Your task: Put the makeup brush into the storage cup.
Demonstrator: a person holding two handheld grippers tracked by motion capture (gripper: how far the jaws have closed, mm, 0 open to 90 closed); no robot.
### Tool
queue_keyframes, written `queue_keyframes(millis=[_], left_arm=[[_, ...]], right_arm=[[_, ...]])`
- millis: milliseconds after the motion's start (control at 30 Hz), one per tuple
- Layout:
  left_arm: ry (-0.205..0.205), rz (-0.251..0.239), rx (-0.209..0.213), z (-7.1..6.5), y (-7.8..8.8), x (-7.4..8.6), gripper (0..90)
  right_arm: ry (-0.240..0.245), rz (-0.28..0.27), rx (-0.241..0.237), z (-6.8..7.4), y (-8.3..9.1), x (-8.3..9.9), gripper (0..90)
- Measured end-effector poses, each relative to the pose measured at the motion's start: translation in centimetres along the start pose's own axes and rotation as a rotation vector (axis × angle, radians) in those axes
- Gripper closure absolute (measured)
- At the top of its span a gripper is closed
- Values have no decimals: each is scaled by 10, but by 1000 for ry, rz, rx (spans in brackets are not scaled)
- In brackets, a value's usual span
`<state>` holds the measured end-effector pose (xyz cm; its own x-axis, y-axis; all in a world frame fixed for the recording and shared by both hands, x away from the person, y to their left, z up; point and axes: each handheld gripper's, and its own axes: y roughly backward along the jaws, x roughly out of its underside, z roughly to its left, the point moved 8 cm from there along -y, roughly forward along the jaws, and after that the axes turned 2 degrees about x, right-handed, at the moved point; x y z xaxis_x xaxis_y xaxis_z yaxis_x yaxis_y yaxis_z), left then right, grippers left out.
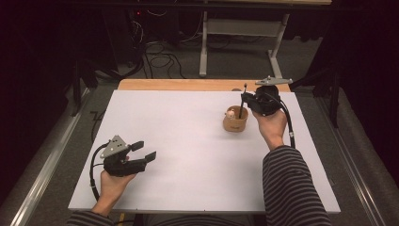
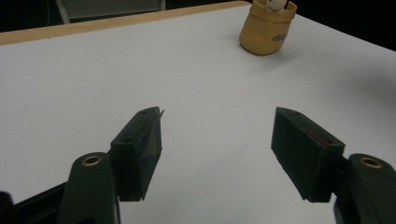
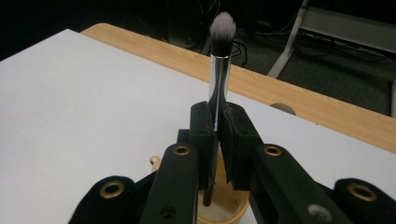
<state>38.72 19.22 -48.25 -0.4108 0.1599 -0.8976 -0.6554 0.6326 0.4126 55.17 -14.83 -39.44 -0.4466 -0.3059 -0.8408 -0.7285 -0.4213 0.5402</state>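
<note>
Makeup brush held upright over the tan cup

Nearest the person, well short of the cup (image 1: 235,123), the left gripper (image 1: 143,151) rests on the white table (image 1: 188,155), its jaws spread wide with nothing between them. Farther off, the right gripper (image 1: 245,100) hangs just above the cup, jaws pinched on the makeup brush (image 3: 219,70), bristles up, handle end down inside the cup.

White table top (image 1: 188,155), wooden edge strip (image 1: 179,84), grey metal frame (image 1: 244,28), floor cables (image 1: 160,59)

Striped sleeves; black hand-held gripper (image 1: 142,151) w/ brass screws, grey plate, black cable.
</note>
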Motion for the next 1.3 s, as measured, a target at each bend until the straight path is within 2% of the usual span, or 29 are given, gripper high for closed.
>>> queue_keyframes(millis=[667,800,900,1067,1300], left_arm=[[-5,-2,5,-1,0,-1,348],[21,-21,12,-1,1,-3,348],[38,-33,19,0,3,-4,348],[33,-30,19,-1,3,-4,348],[25,-25,15,-1,2,-3,348]], right_arm=[[14,70,37,-1,-16,11,853],[10,83,38,-1,-19,13,847],[-5,85,35,-1,-21,14,803],[-7,102,21,3,-24,17,746],[-9,91,11,4,-21,18,655]])
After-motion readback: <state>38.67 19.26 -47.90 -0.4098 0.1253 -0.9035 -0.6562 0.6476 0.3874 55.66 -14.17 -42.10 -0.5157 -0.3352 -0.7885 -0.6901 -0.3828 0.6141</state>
